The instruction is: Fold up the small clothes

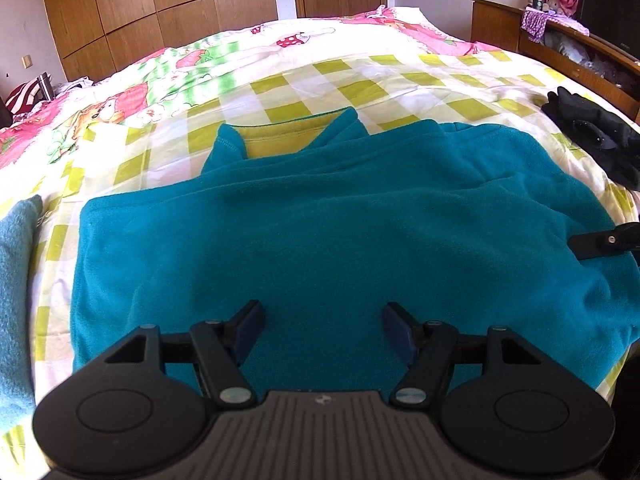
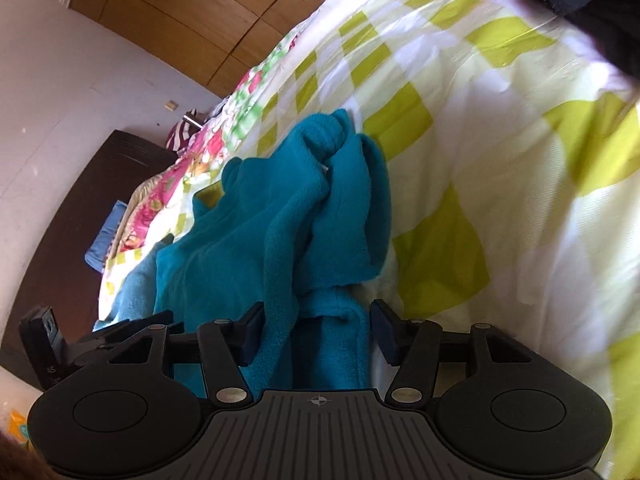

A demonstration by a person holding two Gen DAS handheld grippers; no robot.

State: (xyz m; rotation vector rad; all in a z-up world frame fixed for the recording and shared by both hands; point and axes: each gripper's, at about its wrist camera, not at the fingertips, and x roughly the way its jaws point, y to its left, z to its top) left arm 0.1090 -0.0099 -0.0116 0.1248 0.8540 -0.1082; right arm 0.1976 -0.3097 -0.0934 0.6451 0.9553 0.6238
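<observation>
Two black claws work over one soft teal fleece top (image 1: pixel 320 216) that lies spread flat on a bed with a yellow-and-white checked sheet (image 1: pixel 360 80).

In the left wrist view, the left claw (image 1: pixel 323 330) hangs tipped down over the near edge of the teal top. Its two fingers are spread wide, with only flat fleece under the gap, and they pinch nothing. The top reaches far past the claw to its yellow-lined collar (image 1: pixel 280 140). A black glove (image 1: pixel 592 136) lies far right on the sheet. A pale blue towel (image 1: pixel 16 280) lies at the left edge.

In the right wrist view, the right claw (image 2: pixel 318 328) is tipped down and rolled sideways. A bunched fold of the teal top (image 2: pixel 288 216) runs up between its spread fingers. The left finger (image 2: pixel 252 330) touches the fold; the right finger (image 2: pixel 386 330) stands clear, so nothing is squeezed.
</observation>
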